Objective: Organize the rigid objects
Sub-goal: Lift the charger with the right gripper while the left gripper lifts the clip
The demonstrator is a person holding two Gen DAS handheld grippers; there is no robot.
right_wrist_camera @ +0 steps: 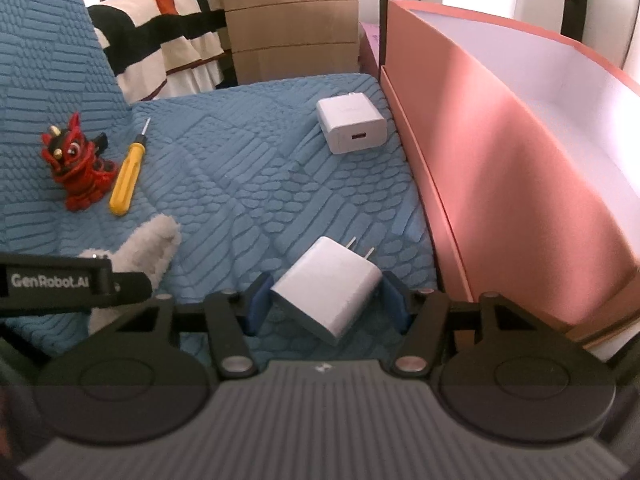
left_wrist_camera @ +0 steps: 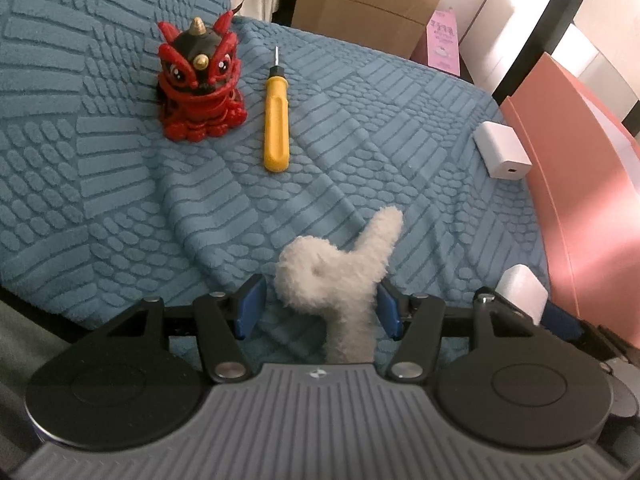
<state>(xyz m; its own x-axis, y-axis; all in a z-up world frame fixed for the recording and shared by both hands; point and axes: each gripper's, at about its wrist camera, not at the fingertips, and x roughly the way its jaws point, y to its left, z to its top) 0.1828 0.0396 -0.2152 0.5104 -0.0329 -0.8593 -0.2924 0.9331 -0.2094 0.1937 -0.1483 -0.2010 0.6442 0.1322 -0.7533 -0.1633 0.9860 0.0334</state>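
Observation:
A red and black lion figurine (left_wrist_camera: pixel 199 80) stands on the blue textured cover, with a yellow screwdriver (left_wrist_camera: pixel 275 120) lying just right of it; both also show in the right wrist view, figurine (right_wrist_camera: pixel 78 164) and screwdriver (right_wrist_camera: pixel 126 174). My left gripper (left_wrist_camera: pixel 320 308) is shut on a fluffy white plush piece (left_wrist_camera: pixel 340 276). My right gripper (right_wrist_camera: pixel 326 300) is shut on a white charger with prongs (right_wrist_camera: pixel 330 286). A second white charger (right_wrist_camera: pixel 352 123) lies by the pink box, and shows in the left wrist view (left_wrist_camera: pixel 503 150).
A pink open box (right_wrist_camera: pixel 500 184) with a white inside stands along the right edge of the blue cover (right_wrist_camera: pixel 240 184). A wooden drawer unit (right_wrist_camera: pixel 292 20) and a striped bedspread (right_wrist_camera: pixel 160 28) are behind. The left gripper's body (right_wrist_camera: pixel 60 280) shows at the right wrist view's left.

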